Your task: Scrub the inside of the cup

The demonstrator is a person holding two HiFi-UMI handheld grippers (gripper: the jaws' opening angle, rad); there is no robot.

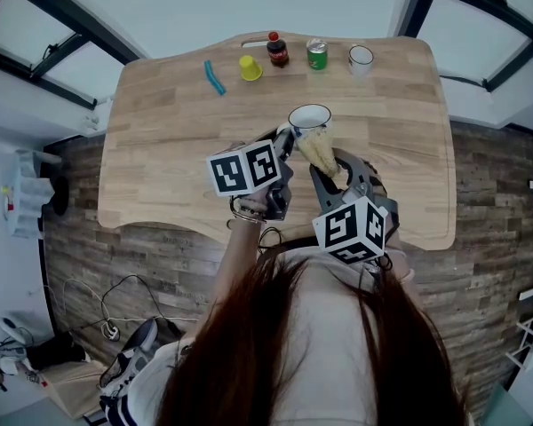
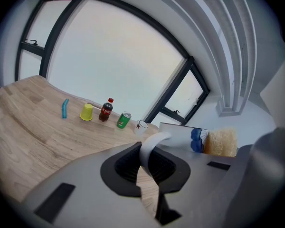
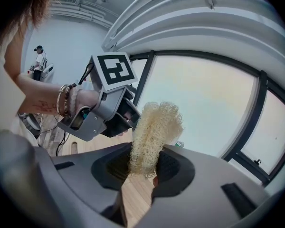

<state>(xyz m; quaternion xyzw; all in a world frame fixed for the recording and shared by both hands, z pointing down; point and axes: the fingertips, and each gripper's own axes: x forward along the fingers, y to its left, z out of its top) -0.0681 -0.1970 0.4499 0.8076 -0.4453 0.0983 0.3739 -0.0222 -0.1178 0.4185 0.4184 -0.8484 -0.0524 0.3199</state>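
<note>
A white cup (image 1: 310,117) hangs above the middle of the wooden table (image 1: 160,167). My left gripper (image 1: 284,142) is shut on its handle (image 2: 150,148). The cup's body (image 2: 180,136), with a blue print, shows just past the jaws. My right gripper (image 1: 334,172) is shut on a pale yellow loofah scrubber (image 1: 321,153), which sticks up between the jaws (image 3: 153,136). The scrubber's tip is by the cup's near side, below the rim; I cannot tell whether it touches. In the right gripper view the left gripper (image 3: 115,112) sits just behind the scrubber.
Along the table's far edge stand a blue curved object (image 1: 214,77), a yellow cup upside down (image 1: 250,67), a cola bottle (image 1: 277,50), a green can (image 1: 316,54) and a second white mug (image 1: 361,58). Windows run behind the table. A person stands far off (image 3: 38,58).
</note>
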